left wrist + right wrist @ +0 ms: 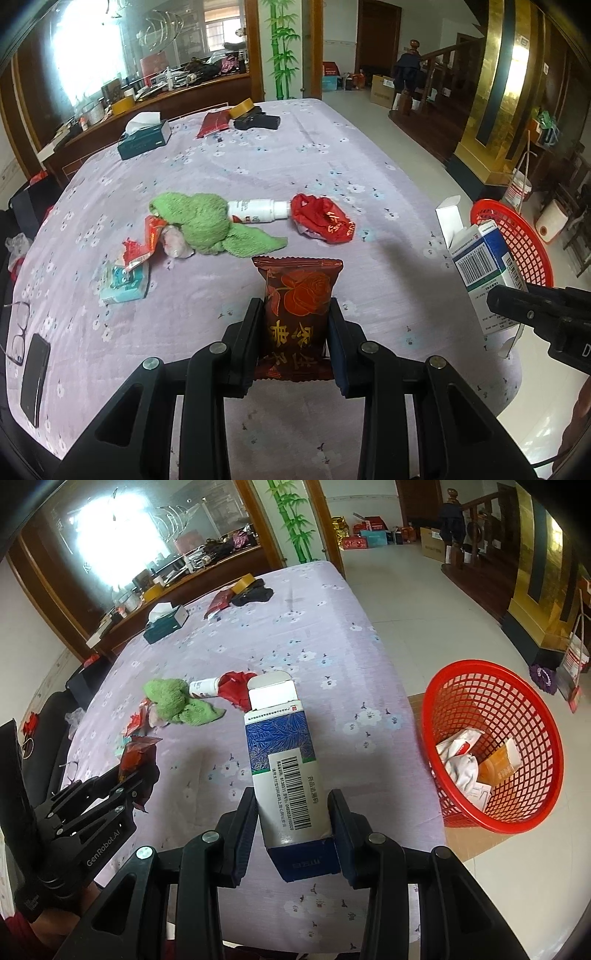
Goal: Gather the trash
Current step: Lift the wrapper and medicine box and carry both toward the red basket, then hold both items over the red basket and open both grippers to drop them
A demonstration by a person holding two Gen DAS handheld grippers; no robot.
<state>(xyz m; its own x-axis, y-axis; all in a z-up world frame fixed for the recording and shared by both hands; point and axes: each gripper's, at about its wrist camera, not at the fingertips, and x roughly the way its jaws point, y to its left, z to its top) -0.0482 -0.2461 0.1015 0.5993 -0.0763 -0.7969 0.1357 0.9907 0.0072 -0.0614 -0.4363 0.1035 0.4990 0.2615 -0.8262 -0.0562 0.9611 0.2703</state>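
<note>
My left gripper [295, 306] is shut on a dark red snack wrapper [297, 295] printed with a rose, held upright above the table. My right gripper [293, 801] is shut on an opened blue-and-white medicine box [284, 764] with its top flap up. That box [484, 269] and the right gripper [532, 314] show at the right of the left wrist view; the left gripper [136, 771] with the wrapper [135, 757] shows at the left of the right wrist view. A red mesh basket [495, 746] stands on the floor right of the table, holding crumpled paper and an orange carton.
On the lilac flowered tablecloth [258, 166] lie a green towel [207, 225], a white bottle [255, 210], a crumpled red wrapper [325, 221], torn red packets [144, 243], a small teal pack [123, 282], glasses [18, 332], a phone [33, 376] and a tissue box [146, 136].
</note>
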